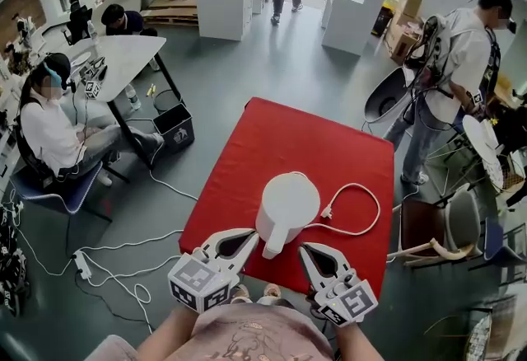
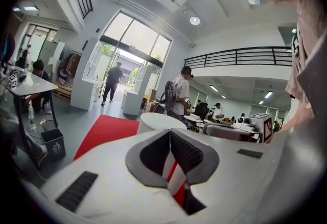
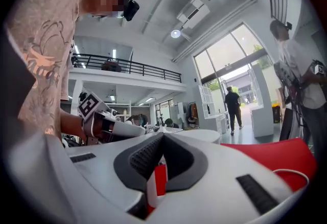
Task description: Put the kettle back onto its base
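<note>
The left hand-held gripper [image 1: 250, 234] and right hand-held gripper [image 1: 307, 249], both closed and empty, flank the kettle [image 1: 286, 204], which seems already seated above its cord [image 1: 378, 209].

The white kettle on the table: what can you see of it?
The kettle is white and smooth, plastic-looking, lid closed, small spout on its far side. It stands upright on the red table, handle toward the person, between the shut left gripper and right gripper; neither holds it. A white cord loops beside it.
</note>
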### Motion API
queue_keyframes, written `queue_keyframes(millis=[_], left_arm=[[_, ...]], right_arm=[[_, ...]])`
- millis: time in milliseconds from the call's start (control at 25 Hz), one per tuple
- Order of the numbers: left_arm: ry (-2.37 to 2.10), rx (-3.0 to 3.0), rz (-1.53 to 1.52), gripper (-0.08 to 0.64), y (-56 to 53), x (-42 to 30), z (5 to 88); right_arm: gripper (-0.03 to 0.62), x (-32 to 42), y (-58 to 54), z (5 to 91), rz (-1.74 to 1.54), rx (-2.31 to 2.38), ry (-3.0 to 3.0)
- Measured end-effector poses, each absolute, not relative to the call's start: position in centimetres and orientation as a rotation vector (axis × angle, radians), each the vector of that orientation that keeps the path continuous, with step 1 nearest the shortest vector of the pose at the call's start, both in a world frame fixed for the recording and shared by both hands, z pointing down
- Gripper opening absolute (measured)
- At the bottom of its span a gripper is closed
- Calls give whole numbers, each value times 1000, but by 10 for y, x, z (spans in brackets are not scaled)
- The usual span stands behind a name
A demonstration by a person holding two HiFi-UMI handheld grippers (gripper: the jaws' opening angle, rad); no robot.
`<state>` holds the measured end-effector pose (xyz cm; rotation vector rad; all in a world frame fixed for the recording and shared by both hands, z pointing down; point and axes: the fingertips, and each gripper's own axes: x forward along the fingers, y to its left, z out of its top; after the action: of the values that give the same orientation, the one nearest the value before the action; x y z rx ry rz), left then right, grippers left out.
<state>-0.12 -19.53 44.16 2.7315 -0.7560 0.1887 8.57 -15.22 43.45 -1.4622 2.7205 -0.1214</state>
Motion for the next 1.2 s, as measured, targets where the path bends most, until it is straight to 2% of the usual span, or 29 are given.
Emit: queue_keyframes(millis=[600, 1200], left_arm=[[-690, 2799, 160, -11, -176, 0, 437], [-769, 2823, 152, -10, -96, 9, 431]], right_arm=[[3, 70, -129, 428, -97, -1590, 2684], [3, 98, -47, 421, -95, -1634, 2632]])
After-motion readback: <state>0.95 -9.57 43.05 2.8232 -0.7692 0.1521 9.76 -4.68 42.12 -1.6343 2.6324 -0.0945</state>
